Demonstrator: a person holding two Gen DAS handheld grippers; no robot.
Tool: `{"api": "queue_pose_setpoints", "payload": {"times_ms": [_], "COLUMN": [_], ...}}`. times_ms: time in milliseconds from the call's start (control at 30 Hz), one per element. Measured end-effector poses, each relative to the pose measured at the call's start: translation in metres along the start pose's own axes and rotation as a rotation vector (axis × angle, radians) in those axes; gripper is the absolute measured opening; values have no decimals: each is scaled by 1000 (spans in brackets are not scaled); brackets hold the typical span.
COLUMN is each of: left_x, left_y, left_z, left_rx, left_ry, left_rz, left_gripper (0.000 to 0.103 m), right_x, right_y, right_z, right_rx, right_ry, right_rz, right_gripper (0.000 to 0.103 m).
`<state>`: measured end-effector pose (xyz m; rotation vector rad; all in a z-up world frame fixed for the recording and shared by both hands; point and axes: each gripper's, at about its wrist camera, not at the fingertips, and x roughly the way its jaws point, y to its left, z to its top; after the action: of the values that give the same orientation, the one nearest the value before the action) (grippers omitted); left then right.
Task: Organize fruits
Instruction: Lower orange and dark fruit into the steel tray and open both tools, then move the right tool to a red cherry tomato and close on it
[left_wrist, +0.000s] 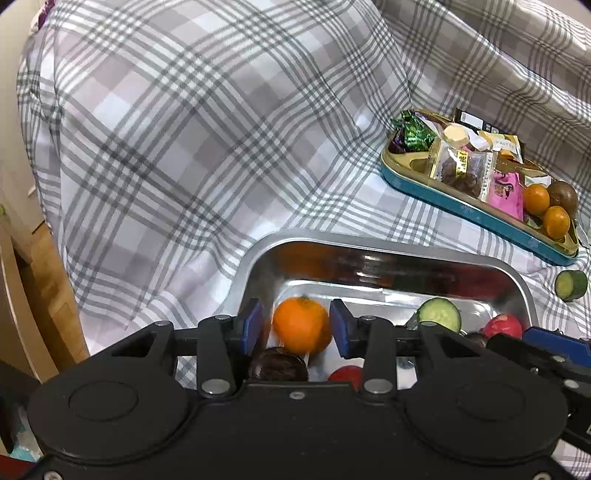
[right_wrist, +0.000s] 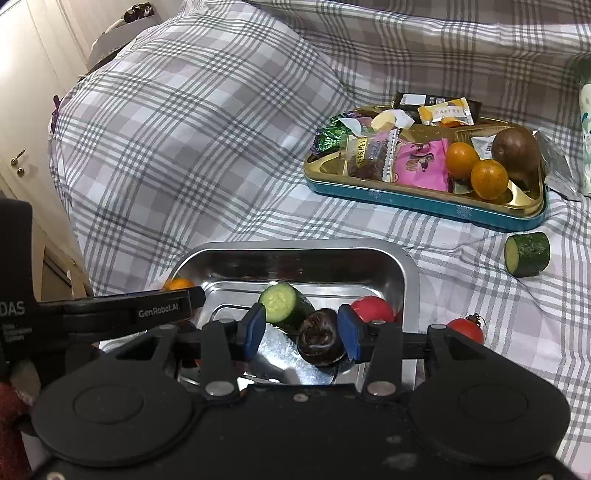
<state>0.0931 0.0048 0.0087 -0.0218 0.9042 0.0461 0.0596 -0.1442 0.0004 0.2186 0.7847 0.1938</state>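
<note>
Straddling an orange (left_wrist: 301, 325), the left gripper (left_wrist: 297, 328) gapes wide, untouching.

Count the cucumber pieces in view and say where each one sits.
2. One cucumber piece lies inside the steel tray; the other cucumber chunk lies on the plaid cloth right of it. The claws may hide more.

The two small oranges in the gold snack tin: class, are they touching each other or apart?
Touching. The right wrist view shows the rear orange and the front orange pressed together with no gap, in the gold snack tin; the left wrist view agrees.
</note>
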Motion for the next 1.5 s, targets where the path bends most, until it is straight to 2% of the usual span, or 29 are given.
{"api": "queue_pose_setpoints", "payload": {"times_ms": [800,1167,1500], "left_x": [-15,-25,-34], "left_y": [-18,-46,-80], "left_z": [2,-1,-8], "left_rx": [35,82,146], "left_ry": [-15,-14,-14], "left_rz": [-28,-88,-161], "left_gripper": [48,48,48], "right_x": [-6,-10,-29], "right_y": [-7,-24,-73], "right_z": [0,4,15], "right_rx": [13,10,103], "right_ry": [16,47,40], "right_rz": [-46,-171,-270], "right_gripper": [47,47,47]}}
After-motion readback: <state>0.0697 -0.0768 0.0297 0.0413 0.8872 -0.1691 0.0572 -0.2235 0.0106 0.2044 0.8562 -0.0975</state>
